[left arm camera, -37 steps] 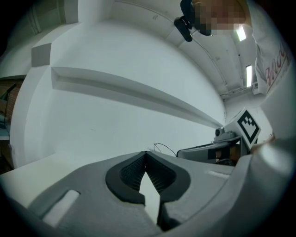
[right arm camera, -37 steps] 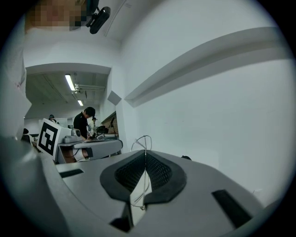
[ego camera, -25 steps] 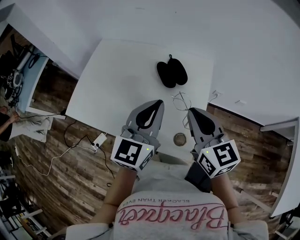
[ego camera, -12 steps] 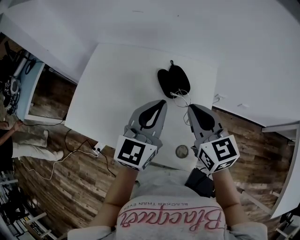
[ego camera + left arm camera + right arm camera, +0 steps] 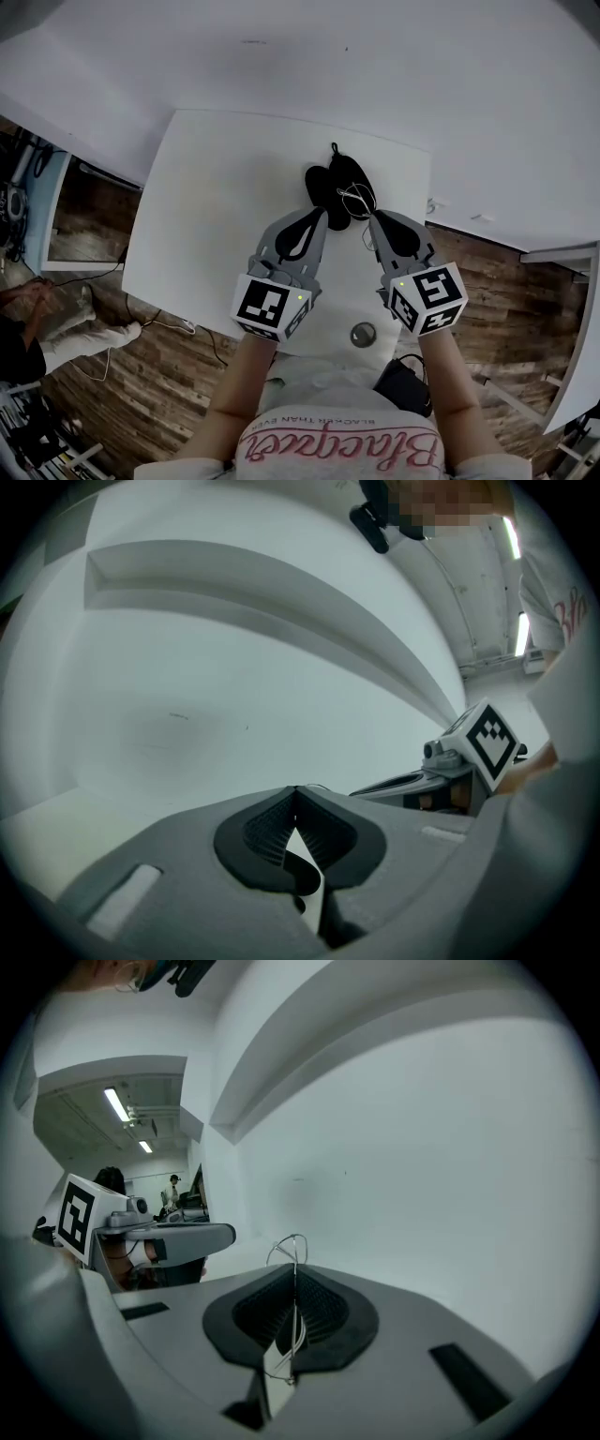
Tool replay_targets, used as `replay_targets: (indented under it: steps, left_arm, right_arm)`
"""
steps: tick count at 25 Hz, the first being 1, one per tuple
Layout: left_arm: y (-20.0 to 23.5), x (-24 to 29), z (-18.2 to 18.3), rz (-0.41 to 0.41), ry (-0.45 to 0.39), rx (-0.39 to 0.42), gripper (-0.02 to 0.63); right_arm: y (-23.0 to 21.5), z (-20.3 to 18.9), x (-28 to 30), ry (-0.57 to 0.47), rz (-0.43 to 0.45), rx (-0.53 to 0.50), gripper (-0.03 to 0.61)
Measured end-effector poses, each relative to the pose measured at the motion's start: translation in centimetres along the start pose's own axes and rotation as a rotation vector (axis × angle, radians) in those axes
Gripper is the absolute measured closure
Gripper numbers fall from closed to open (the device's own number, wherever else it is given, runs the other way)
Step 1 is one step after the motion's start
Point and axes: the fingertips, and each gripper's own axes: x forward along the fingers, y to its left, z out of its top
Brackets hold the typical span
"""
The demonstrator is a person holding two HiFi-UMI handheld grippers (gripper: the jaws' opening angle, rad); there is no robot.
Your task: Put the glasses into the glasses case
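The white desk (image 5: 211, 202) has a black glasses case (image 5: 326, 184) lying on it, toward the far side. The case looks open, with two round black halves side by side. The right claw (image 5: 376, 221) is squeezed tight on the glasses (image 5: 357, 199). They are very thin, made of wire. In the right gripper view the two black pads (image 5: 323, 1309) press together on the wire, and a little loop of the glasses (image 5: 292, 1244) sticks up past the tips. From the head view, the glasses show right on top of the right half of the case. I cannot tell if they touch it or hang just above it. The left claw (image 5: 316, 214) is pressed closed too, but it has nothing in it. In the left gripper view its pads (image 5: 267, 832) meet at the tip with only white desk showing behind them. Its tip is just beside the near edge of the case, on the left half. The two claws sit side by side, near each other, both pointing at the case. A small round thing (image 5: 363, 333) lies on the desk close to the person.
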Motion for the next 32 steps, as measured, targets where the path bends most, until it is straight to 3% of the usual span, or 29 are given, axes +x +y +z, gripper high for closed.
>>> replay_targets:
  steps: [7, 21, 32]
  left_arm:
    - [2.8, 3.8, -2.7, -0.005, 0.049, -0.049, 0.61]
    - [5.4, 8.5, -7.2, -0.036, 0.119, -0.029, 0.609]
    - [6.6, 9.2, -9.0, -0.037, 0.151, -0.054, 0.61]
  right_arm:
    - [-2.8, -1.7, 5.3, 0.067, -0.024, 0.025, 0.565]
    - [-7.9, -8.9, 12.8, 0.241, -0.074, 0.16, 0.565]
    - [-9.0, -11.5, 15.7, 0.383, -0.102, 0.09, 0.565]
